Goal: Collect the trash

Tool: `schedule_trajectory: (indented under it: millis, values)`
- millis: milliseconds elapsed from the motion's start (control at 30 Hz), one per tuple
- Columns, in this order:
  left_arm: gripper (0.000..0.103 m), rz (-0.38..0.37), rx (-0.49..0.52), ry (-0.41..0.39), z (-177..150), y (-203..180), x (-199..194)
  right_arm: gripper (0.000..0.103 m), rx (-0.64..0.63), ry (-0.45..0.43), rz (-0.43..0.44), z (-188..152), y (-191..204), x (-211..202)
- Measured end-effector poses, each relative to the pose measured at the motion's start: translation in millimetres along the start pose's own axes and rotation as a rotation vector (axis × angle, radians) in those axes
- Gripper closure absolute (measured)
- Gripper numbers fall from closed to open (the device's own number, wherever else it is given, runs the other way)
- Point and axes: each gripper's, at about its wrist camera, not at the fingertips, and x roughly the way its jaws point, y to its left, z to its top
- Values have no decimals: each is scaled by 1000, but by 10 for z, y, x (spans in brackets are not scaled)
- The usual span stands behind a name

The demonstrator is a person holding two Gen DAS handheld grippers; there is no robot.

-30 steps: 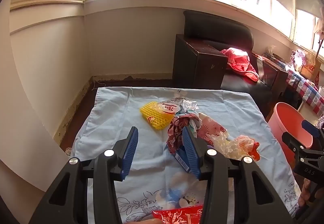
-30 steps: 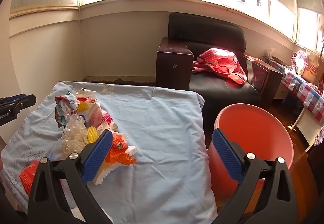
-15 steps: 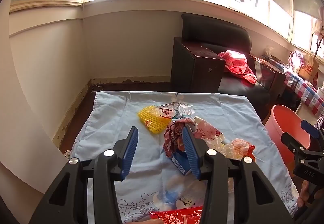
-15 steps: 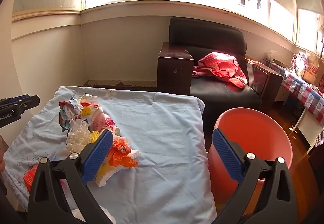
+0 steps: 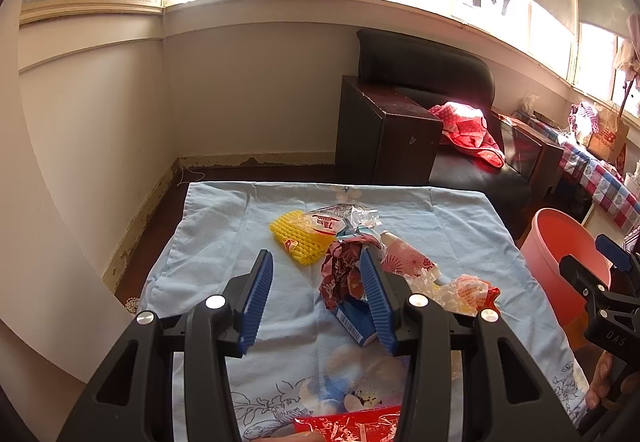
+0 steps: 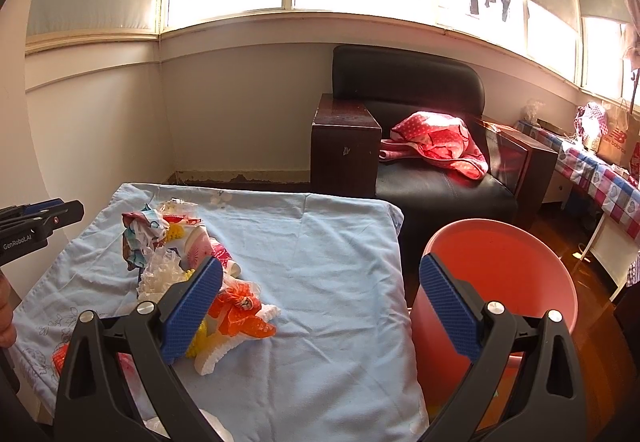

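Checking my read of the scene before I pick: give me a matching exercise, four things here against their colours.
Things:
1. foam fruit net
2. bin
3. small carton
4. table cloth

Colours:
A. light blue
B. yellow
C. salmon pink
D. blue and white

Pairs: 1-B, 2-C, 3-D, 4-A

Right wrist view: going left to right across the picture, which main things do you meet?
Black left tool at the edge → heap of crumpled wrappers on the light blue cloth → dark brown wooden side cabinet → red polka-dot fabric on the black sofa → round orange plastic bin.
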Motion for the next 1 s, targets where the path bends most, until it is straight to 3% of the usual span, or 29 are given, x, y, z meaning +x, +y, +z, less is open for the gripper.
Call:
schedule_trajectory:
  millis: [1000]
  values:
    - [58, -3, 6, -4, -38, -37, -34, 4, 17, -7, -3, -38, -59, -46]
